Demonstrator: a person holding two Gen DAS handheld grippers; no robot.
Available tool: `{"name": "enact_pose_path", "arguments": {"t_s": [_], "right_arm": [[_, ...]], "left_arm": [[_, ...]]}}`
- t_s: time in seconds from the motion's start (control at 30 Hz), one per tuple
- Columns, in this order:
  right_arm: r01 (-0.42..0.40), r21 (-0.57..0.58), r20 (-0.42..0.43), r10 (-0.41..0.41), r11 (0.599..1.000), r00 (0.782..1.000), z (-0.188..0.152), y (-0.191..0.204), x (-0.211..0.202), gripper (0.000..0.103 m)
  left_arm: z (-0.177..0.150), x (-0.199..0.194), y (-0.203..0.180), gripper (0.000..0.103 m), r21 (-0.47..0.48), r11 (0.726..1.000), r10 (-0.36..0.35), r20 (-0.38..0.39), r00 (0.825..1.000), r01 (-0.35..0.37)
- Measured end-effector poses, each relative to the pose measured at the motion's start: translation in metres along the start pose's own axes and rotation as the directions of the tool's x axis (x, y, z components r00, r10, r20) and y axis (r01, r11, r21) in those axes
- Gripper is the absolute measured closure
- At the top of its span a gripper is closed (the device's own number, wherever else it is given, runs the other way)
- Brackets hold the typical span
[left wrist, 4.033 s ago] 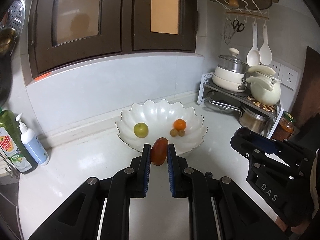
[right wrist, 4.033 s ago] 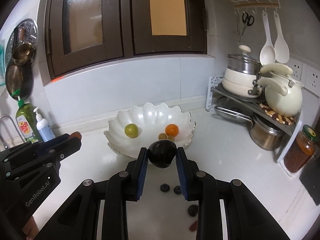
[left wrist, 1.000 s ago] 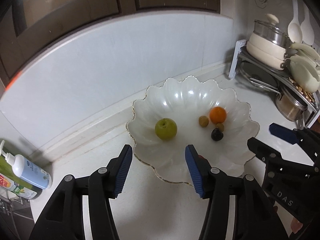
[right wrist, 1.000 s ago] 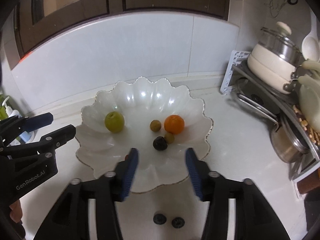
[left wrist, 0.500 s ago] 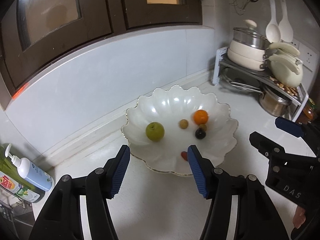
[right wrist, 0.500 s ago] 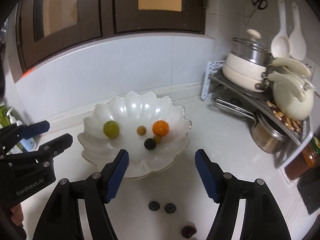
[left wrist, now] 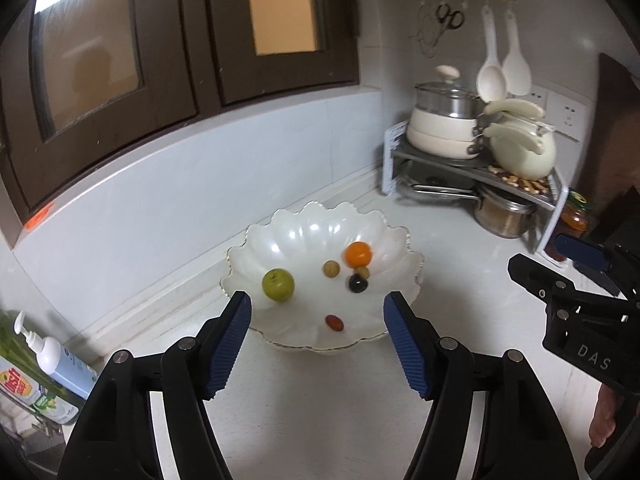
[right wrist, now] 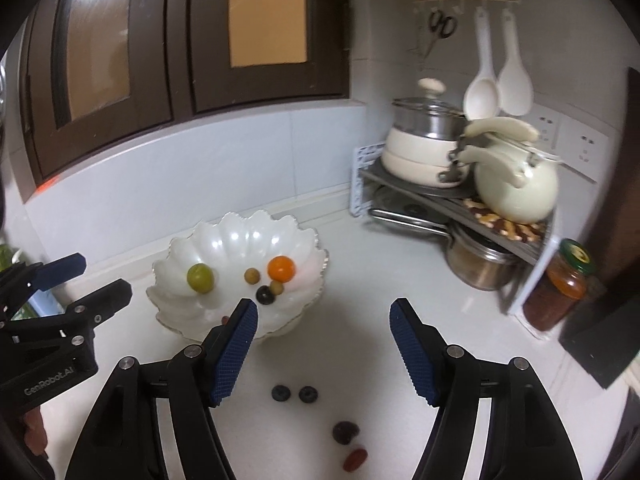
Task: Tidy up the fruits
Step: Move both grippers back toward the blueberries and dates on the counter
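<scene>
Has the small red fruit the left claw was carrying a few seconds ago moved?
Yes. It now lies in the white bowl, near the front rim below the green fruit; the left claw is empty.

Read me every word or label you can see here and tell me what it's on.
"DAS": side of the right tool.
"GenRobot.AI": side of the left tool.
Green dish soap bottle: label too blurred to read.
Pump bottle and jar: nothing legible.
</scene>
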State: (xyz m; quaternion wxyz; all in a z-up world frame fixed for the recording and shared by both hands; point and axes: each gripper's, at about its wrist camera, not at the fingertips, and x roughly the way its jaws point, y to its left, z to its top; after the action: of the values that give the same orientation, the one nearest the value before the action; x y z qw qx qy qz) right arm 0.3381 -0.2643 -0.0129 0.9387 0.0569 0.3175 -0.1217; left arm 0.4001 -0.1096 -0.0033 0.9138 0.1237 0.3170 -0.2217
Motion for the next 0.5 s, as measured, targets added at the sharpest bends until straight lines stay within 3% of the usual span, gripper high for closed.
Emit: {"name": "enact_pose_path", "arguments": {"t_s": [0.5], "right_arm": [[0.065, 0.048, 0.029, -0.066, 0.997, 0.997, -0.027, -0.007, -0.042, 0.033]], "left_arm": [[-0.012, -0.034, -0.018, 0.03, 0.078, 0.993, -0.094, 0.055, 0.994, 0.09]]}}
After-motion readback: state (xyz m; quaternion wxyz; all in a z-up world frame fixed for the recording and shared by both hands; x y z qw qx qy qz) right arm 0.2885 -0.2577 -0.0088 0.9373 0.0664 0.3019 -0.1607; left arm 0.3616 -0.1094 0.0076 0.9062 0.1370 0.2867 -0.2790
